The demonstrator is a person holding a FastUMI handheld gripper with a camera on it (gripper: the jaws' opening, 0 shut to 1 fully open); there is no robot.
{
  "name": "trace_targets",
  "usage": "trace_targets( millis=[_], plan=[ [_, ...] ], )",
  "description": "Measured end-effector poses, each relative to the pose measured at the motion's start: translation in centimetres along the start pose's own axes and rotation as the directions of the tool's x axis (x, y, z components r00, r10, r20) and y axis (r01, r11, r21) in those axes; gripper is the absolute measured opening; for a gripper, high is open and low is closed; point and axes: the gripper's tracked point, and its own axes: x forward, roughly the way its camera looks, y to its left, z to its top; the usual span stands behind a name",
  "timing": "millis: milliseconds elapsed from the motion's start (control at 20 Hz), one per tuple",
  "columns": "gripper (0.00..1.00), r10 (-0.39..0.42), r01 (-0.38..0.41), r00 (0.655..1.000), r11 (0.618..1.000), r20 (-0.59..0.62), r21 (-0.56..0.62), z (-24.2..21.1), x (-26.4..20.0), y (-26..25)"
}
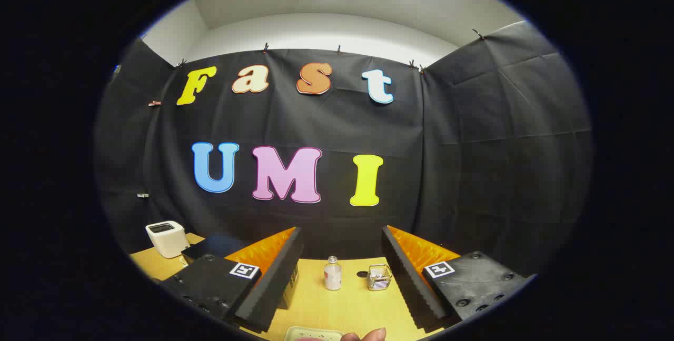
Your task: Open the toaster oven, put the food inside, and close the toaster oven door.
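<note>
- My tongs [342, 278] stand wide apart with nothing between their foam-faced fingers [274, 272]; they hang above the wooden tabletop [347, 309].
- Between the fingers and beyond their tips stand a small capped bottle [332, 273] and, just beside it, a small wire basket [379, 277]; a dark round spot lies on the wood between the two.
- A pale tray [310, 334] lies at the near edge, under the tongs, with something pink on it, probably the food; a fingertip [368, 335] touches in beside it.
- Beyond the left finger sits a white box-shaped appliance [167, 238] next to a dark flat object; I cannot identify a toaster oven with certainty, so I judge the door step not yet begun.
- Risk: swinging left toward the appliance could sweep a finger into the bottle and topple it.
- Risk: descending on the tray could pinch the fingertip.
- Free room: bare wood lies between the tray and the bottle; the booth wall closes the far side.
</note>
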Motion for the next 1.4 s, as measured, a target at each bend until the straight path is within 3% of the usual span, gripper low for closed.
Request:
trace_targets(
  millis=[1050, 1400],
  plan=[
    [0.98, 0.023, -0.023, 0.999, 1.000, -0.023, 0.000, -1.2, -0.3, 1.1],
    [0.98, 0.056, -0.052, 0.991, 0.998, -0.123, 0.038, -4.7, -0.9, 2.5]
  ],
)
